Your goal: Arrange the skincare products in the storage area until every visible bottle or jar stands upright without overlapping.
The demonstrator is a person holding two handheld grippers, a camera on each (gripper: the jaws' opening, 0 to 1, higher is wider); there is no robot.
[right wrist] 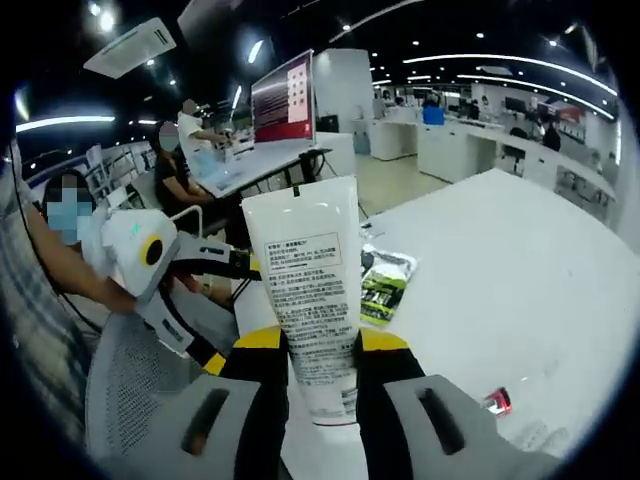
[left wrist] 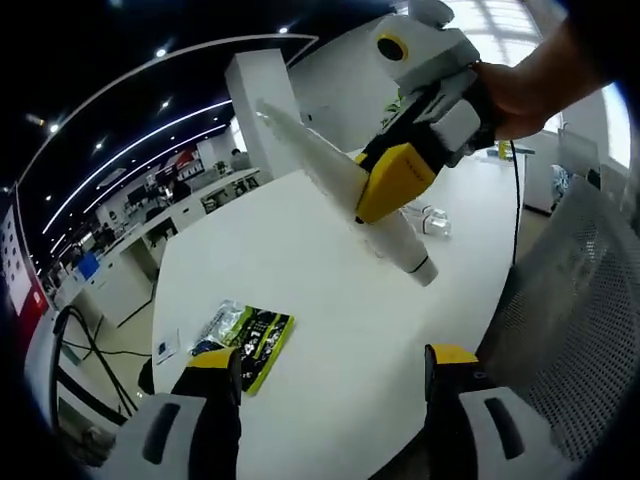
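1. White plastic is what the tube [right wrist: 308, 300] is made of; in the right gripper view it is seen clamped between the yellow-tipped jaws of the right gripper [right wrist: 312, 345], its flat crimped end pointing away from the camera and its printed label facing the lens.
2. In the left gripper view the same tube [left wrist: 340, 190] is seen held in the air above the white surface [left wrist: 330, 330], tilted, with its cap end lower (toward the surface) and the right gripper [left wrist: 400, 180] closed around its middle; a hand [left wrist: 520, 95] is seen on that gripper's body.
3. The jaws of the left gripper [left wrist: 335, 385] are held apart with nothing between them, well apart from the tube.
4. A green-and-black sachet [left wrist: 250, 340] is seen lying flat on the surface just beyond the left jaw; in the right gripper view the sachet [right wrist: 385, 280] lies beside the tube.
5. A small clear item [left wrist: 432, 220] lies on the surface past the tube's cap; what it is cannot be told.
6. A grey mesh chair [left wrist: 570, 300] stands at the surface's edge.
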